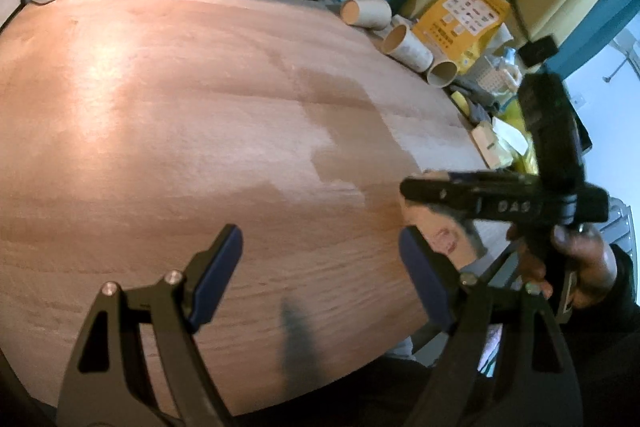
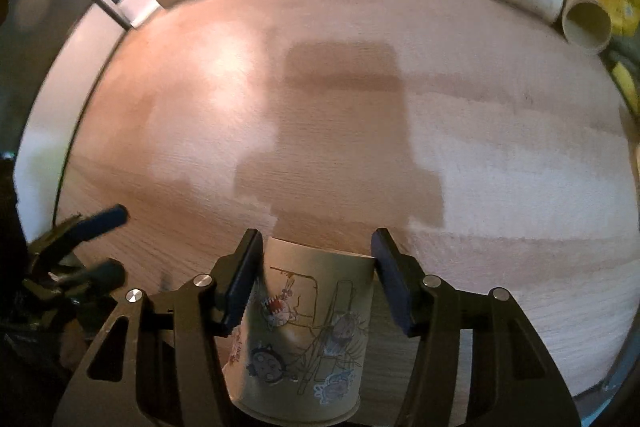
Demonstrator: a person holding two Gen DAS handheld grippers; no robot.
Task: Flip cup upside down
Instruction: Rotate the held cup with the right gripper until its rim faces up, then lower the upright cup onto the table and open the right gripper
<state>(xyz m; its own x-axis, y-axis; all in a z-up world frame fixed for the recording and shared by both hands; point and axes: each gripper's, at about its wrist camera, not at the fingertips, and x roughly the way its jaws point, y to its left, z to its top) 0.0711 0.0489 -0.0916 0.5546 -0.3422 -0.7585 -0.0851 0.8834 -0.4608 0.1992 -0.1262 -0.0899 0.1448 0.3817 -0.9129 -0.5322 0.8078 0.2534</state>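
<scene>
The printed cup (image 2: pixel 308 327) sits between the right gripper (image 2: pixel 316 279)'s pads, seemingly clamped; a loose grip could drop it mid-flip, while the left gripper (image 1: pixel 320 275) gapes wide, empty.

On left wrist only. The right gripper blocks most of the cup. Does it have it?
Observer: Yes. On the right wrist view the right gripper has the cup between its fingers, and both pads touch its sides.
Operator: Which way is it pointing?
Observer: It lies along the fingers. The rolled rim is nearest the camera and the narrower end points away, over the table.
Operator: Is it the right cup?
Observer: It is pale with cartoon figures printed on its side. The left gripper is open and holds nothing.
</scene>
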